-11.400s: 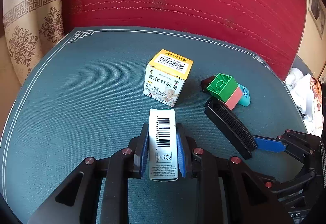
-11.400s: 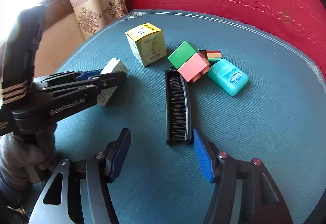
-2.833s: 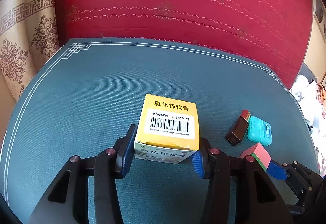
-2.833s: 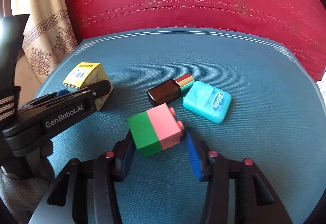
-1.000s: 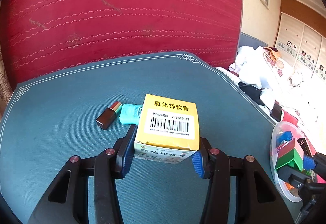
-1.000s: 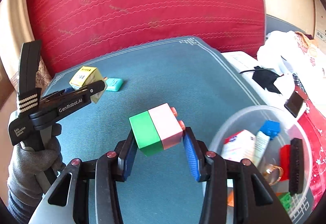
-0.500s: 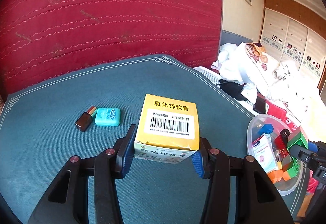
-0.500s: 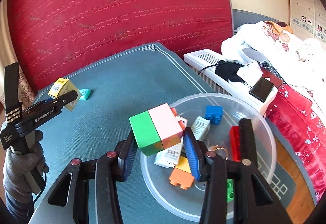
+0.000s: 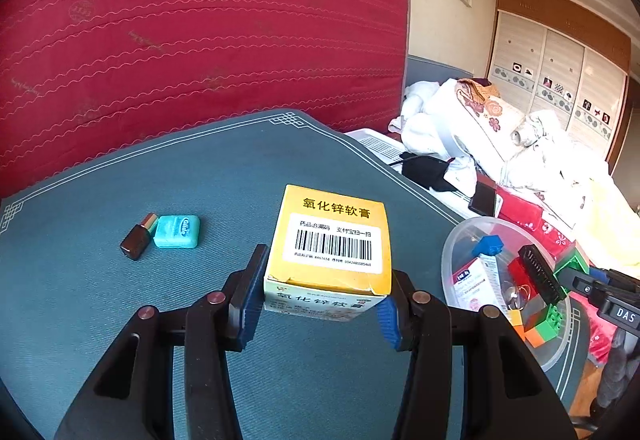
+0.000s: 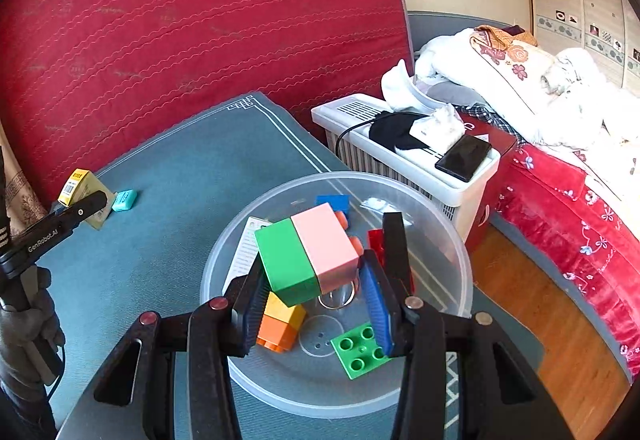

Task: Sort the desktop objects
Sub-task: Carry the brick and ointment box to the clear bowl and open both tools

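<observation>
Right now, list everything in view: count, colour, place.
box: 1, yellow, gripped in left gripper
joined blocks: 1 pair, green and pink, gripped in right gripper above bowl
bowl: 1, clear, mat edge; holds loose blocks, a comb, cartons
floss case: 1, teal, on mat
small bottle: 1, dark brown, touching floss case
mat: 1, blue-grey
phone: 1, black, on white radiator
left gripper: jaws shut on box
right gripper: jaws shut on blocks
</observation>
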`<action>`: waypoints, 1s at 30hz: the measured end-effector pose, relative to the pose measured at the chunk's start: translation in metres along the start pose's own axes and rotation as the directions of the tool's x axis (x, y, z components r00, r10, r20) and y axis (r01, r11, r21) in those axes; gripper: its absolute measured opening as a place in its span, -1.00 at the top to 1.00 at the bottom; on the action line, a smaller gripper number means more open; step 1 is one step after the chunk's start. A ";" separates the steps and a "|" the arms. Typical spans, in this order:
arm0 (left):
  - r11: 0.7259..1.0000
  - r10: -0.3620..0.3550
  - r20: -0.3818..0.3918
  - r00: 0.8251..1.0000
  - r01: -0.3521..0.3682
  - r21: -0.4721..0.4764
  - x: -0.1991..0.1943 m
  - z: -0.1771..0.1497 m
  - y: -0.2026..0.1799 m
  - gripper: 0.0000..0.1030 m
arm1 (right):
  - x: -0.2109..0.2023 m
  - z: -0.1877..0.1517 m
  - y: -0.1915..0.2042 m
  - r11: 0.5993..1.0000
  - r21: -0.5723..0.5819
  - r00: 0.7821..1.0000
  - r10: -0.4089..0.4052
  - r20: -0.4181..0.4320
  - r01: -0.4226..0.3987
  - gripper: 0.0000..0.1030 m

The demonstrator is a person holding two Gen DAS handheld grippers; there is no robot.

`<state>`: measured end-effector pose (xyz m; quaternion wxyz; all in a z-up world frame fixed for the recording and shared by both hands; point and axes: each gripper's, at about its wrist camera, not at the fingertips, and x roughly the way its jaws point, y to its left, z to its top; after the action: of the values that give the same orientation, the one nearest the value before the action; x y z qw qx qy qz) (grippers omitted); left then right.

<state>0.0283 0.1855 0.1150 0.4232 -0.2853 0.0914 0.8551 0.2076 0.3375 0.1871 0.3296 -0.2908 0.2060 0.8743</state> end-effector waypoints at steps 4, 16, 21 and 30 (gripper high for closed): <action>0.999 -0.034 0.000 0.999 0.034 0.034 -0.005 0.001 -0.021 0.00 | 0.002 0.000 -0.014 1.000 0.022 1.000 -0.013 -0.009 0.013 0.06; 0.991 -0.113 -0.039 0.993 0.115 0.062 0.002 0.007 -0.076 0.00 | 0.011 -0.012 -0.021 0.998 0.008 0.997 0.056 -0.054 -0.056 0.06; 0.988 -0.132 -0.039 0.990 0.135 0.071 0.010 0.013 -0.097 0.00 | 0.014 -0.012 -0.018 0.995 -0.016 0.993 0.098 -0.069 -0.100 0.06; 0.987 -0.135 -0.047 0.990 0.138 0.076 0.022 0.019 -0.113 0.00 | 0.016 -0.015 -0.008 0.984 -0.108 0.988 0.132 -0.083 -0.141 0.06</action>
<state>0.0977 0.2787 0.1280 0.4898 -0.2918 0.1144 0.8135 0.2092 0.3421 0.1638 0.2438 -0.3271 0.1876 0.8935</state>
